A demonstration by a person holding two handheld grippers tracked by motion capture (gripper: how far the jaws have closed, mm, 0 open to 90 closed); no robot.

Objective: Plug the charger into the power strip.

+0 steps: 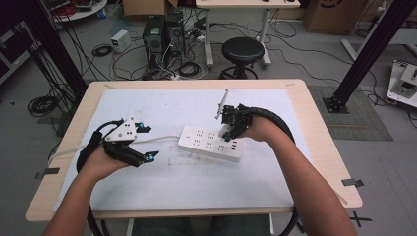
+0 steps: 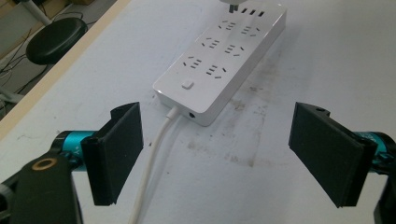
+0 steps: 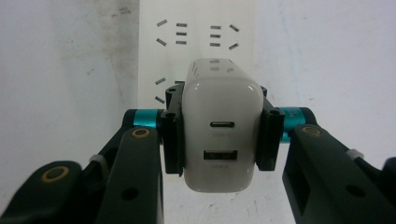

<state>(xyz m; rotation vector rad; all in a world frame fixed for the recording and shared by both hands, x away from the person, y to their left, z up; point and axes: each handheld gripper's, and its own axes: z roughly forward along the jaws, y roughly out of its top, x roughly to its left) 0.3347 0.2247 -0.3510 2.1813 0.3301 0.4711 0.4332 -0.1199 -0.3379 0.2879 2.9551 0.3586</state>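
While our right gripper [image 3: 219,135] clamps the white charger [image 3: 219,140] at frame centre over the power strip [image 1: 210,143], we should keep it square to the slots and press straight down. Our left gripper [image 2: 219,158] waits lower-left, jaws wide apart.

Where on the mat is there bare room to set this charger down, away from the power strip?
Bare mat runs in front of the power strip, between both forearms, and behind it toward the far table edge. It is crowded at the strip itself, where the right gripper holds the charger, and along the strip's cord near the left gripper.
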